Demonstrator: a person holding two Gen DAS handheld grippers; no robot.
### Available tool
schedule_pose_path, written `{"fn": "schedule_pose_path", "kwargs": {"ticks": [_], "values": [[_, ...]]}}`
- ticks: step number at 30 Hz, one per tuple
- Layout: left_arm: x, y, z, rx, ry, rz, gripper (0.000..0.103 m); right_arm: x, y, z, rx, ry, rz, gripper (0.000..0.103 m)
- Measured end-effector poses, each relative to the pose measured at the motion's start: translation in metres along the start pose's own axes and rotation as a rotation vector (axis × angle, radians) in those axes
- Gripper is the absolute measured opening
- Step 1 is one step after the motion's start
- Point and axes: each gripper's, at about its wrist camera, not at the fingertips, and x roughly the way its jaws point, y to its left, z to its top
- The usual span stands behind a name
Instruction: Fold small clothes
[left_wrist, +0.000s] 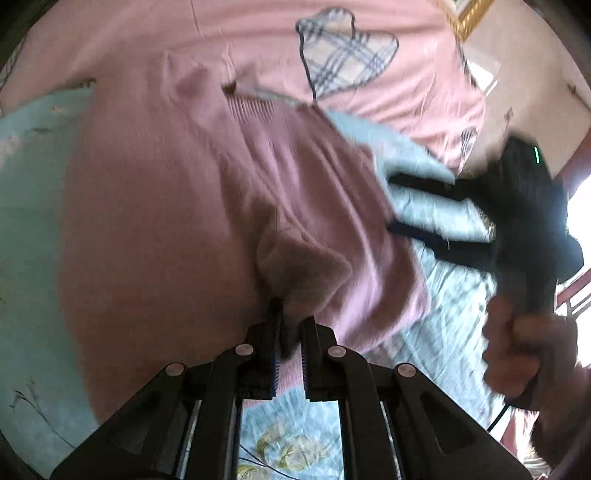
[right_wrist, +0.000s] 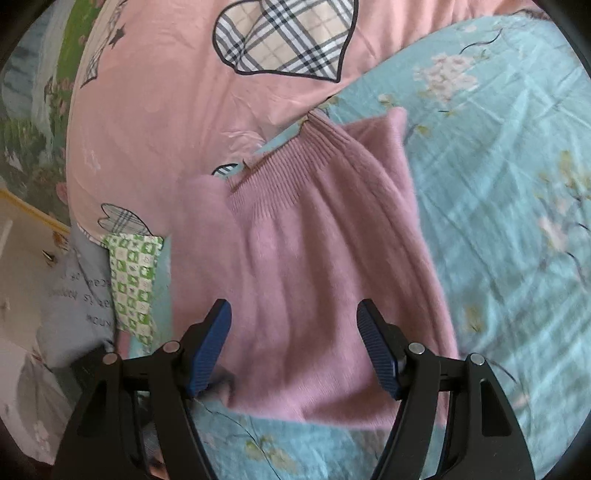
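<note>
Left wrist view: the left gripper (left_wrist: 290, 325) has its jaws pinched together on a fold of the pink knitted sweater (left_wrist: 207, 206), which bunches up right at the fingertips. The sweater spreads over a light blue floral bedsheet (left_wrist: 33, 206), its ribbed collar (left_wrist: 258, 107) toward the far side of the bed. Beyond the collar lies a pink quilt (left_wrist: 388, 103) printed with a plaid heart (left_wrist: 347, 55). At the right, over the sheet beside the sweater, a hand (left_wrist: 524, 350) holds the black right gripper (left_wrist: 417, 206), whose two dark fingers stand apart and reach toward the sweater's right edge. A beige floor (left_wrist: 535, 74) and a strip of gilt frame (left_wrist: 469, 18) show past the bed's far right corner; bright light comes in at the right edge. The picture is blurred.

Right wrist view: the right gripper's (right_wrist: 295, 343) blue-padded jaws are spread wide with nothing between them; they hang above the sweater's (right_wrist: 314, 277) lower part. The sweater lies on the blue sheet (right_wrist: 517, 184) with its ribbed collar (right_wrist: 288, 166) pointing to the pink quilt (right_wrist: 166, 92) and its plaid heart (right_wrist: 288, 37). At the bed's left edge sit a green-and-white checked cloth (right_wrist: 135, 280) and a grey cloth with lettering (right_wrist: 74, 291). Farther left are pale floor (right_wrist: 22, 258) and a flowered green fabric (right_wrist: 44, 129).
</note>
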Motion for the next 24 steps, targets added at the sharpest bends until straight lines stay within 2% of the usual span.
{"fn": "schedule_pose_path", "kwargs": {"ticks": [3, 8, 10, 14, 16, 19, 24], "values": [[0.0, 0.003, 0.002, -0.013, -0.001, -0.016, 0.007, 0.02, 0.004, 0.011, 0.004, 0.025, 0.05, 0.071], [-0.006, 0.014, 0.007, -0.044, -0.002, -0.013, 0.007, 0.074, 0.036, 0.025, -0.089, 0.118, 0.129, 0.071], [-0.008, 0.017, 0.007, -0.048, -0.006, -0.009, 0.007, 0.103, 0.052, 0.033, -0.132, 0.181, 0.136, 0.071], [-0.012, 0.025, 0.003, -0.063, -0.005, -0.006, 0.007, 0.139, 0.068, 0.041, -0.162, 0.232, 0.129, 0.068], [-0.014, 0.026, -0.001, -0.07, -0.005, -0.009, 0.007, 0.148, 0.073, 0.047, -0.157, 0.232, 0.154, 0.062], [-0.015, 0.027, -0.002, -0.071, -0.012, -0.018, 0.007, 0.156, 0.075, 0.057, -0.124, 0.251, 0.197, 0.018], [-0.019, 0.024, 0.003, -0.061, -0.017, -0.047, 0.006, 0.137, 0.093, 0.056, -0.173, 0.234, 0.211, 0.014]]}}
